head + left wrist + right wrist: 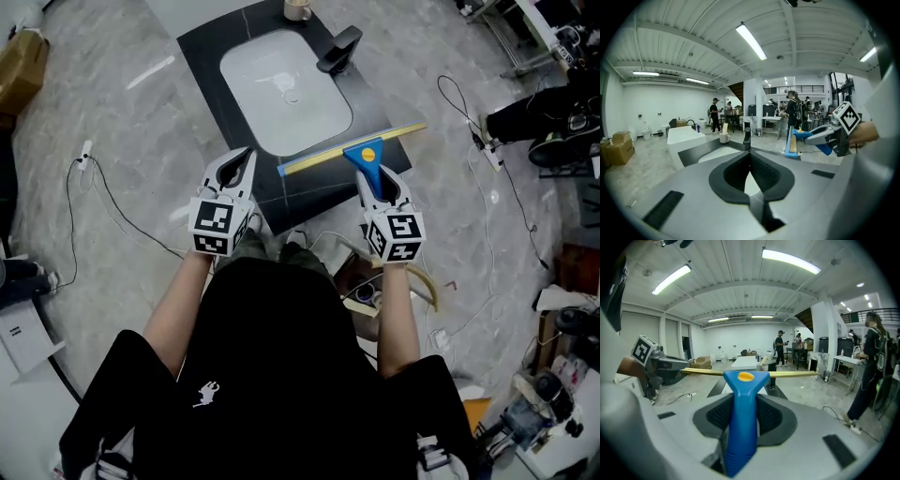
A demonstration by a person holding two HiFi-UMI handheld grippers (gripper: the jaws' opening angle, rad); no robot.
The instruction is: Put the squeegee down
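Observation:
The squeegee (366,153) has a blue handle and a long yellow blade, and it hangs level over the near right corner of the black countertop (211,52). My right gripper (380,180) is shut on the handle. In the right gripper view the handle (746,380) runs up between the pads (771,416) and the blade crosses ahead. My left gripper (247,154) is shut with nothing in it, over the counter's near left edge beside the white basin (286,89). In the left gripper view its tips (750,153) meet, and the squeegee (791,143) shows to the right.
A black faucet (339,49) and a cup (297,9) stand at the far side of the counter. Cables and a power strip (82,156) lie on the marble floor at the left, another cable (487,197) at the right. A cardboard box (21,61) sits far left. People stand in the background (794,110).

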